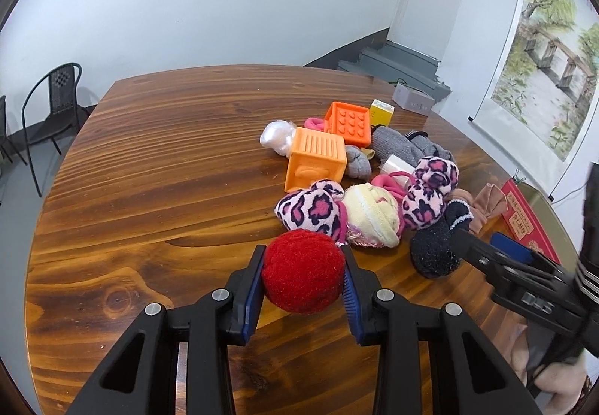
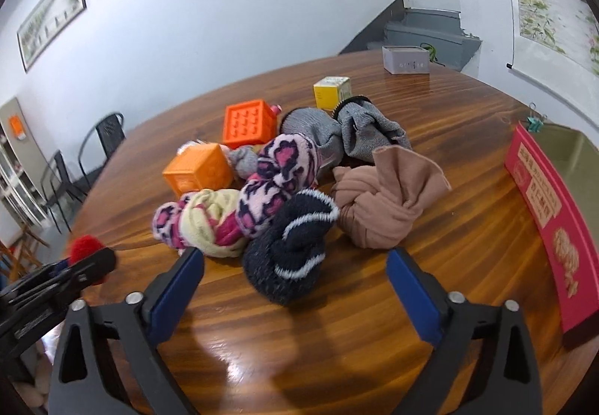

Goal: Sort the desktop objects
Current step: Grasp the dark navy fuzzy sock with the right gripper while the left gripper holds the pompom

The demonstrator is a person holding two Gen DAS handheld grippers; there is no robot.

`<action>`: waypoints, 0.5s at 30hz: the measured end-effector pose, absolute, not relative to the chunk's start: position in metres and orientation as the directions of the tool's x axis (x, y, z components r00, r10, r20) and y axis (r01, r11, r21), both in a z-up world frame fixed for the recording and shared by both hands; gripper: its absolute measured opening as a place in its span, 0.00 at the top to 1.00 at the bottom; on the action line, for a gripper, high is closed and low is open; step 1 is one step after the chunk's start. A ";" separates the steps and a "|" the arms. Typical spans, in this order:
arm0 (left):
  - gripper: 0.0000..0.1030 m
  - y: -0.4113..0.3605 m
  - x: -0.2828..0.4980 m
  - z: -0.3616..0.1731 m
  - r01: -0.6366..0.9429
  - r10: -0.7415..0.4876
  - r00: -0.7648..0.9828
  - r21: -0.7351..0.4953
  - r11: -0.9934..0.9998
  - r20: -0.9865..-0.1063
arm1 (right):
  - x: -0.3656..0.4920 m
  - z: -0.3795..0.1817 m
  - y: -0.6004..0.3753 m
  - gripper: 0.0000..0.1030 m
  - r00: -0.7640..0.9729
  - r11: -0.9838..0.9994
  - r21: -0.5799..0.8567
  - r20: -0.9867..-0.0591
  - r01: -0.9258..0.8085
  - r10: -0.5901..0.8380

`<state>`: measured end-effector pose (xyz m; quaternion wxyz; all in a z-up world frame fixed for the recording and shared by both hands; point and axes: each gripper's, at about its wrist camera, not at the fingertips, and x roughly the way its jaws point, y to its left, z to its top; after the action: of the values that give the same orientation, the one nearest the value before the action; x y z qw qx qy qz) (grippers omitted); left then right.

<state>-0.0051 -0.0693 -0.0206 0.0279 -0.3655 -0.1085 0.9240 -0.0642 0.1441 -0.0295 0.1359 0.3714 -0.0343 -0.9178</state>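
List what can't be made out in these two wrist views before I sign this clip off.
- Red box: inside hidden by its own wall in the right wrist view; cut off behind the right gripper in the left wrist view.
- Printing on the box: too small to read.
- Red ball: sides covered by the left gripper; in the right wrist view mostly hidden behind that gripper.
- Small white object among the socks: mostly buried, unidentifiable.

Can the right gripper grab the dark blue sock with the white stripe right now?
Probably yes. The right gripper is open, and the dark blue sock lies just ahead between its fingers with nothing across it. The leopard sock and tan sock lie close behind it and might get nudged.
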 end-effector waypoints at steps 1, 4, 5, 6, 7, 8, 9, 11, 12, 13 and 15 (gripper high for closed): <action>0.63 -0.070 -0.005 -0.021 0.030 0.131 -0.731 -0.224 -0.974 -0.670 | -0.069 -0.032 0.141 0.21 -0.672 -0.961 0.160 -0.689 0.227 -0.273; 0.63 -0.070 -0.005 -0.021 0.028 0.136 -0.729 -0.228 -0.973 -0.670 | -0.086 -0.052 0.134 0.37 -0.581 -0.955 0.189 -0.760 0.230 -0.291; 0.63 -0.069 -0.005 -0.021 0.025 0.138 -0.729 -0.228 -0.973 -0.671 | -0.088 -0.057 0.133 0.37 -0.570 -0.952 0.203 -0.765 0.228 -0.300; 0.63 -0.068 -0.005 -0.022 0.021 0.141 -0.728 -0.227 -0.974 -0.671 | -0.090 -0.059 0.132 0.38 -0.571 -0.952 0.204 -0.763 0.229 -0.301; 0.63 -0.067 -0.005 -0.022 0.017 0.144 -0.727 -0.227 -0.974 -0.671 | -0.091 -0.059 0.129 0.42 -0.580 -0.954 0.187 -0.761 0.233 -0.291; 0.63 -0.066 -0.005 -0.022 0.014 0.147 -0.726 -0.228 -0.974 -0.671 | -0.091 -0.058 0.127 0.48 -0.589 -0.957 0.171 -0.758 0.236 -0.281; 0.63 -0.065 -0.005 -0.022 0.010 0.149 -0.727 -0.227 -0.974 -0.670 | -0.091 -0.057 0.125 0.49 -0.597 -0.958 0.157 -0.755 0.240 -0.273; 0.63 -0.063 -0.004 -0.020 0.005 0.148 -0.732 -0.223 -0.975 -0.665 | -0.088 -0.055 0.122 0.52 -0.611 -0.959 0.139 -0.746 0.249 -0.266; 0.63 -0.063 -0.004 -0.019 0.005 0.148 -0.734 -0.223 -0.975 -0.663 | -0.083 -0.052 0.122 0.52 -0.623 -0.957 0.135 -0.734 0.257 -0.271; 0.63 -0.063 -0.004 -0.019 0.005 0.148 -0.734 -0.224 -0.975 -0.662 | -0.079 -0.049 0.122 0.52 -0.635 -0.955 0.131 -0.722 0.266 -0.276; 0.63 -0.064 -0.003 -0.018 0.008 0.148 -0.736 -0.227 -0.974 -0.661 | -0.071 -0.044 0.122 0.52 -0.657 -0.951 0.128 -0.697 0.281 -0.288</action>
<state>-0.0033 -0.0638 -0.0181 0.0379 -0.3613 -0.1077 0.9254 -0.0710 0.1225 -0.0439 0.1562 0.3837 -0.0046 -0.9101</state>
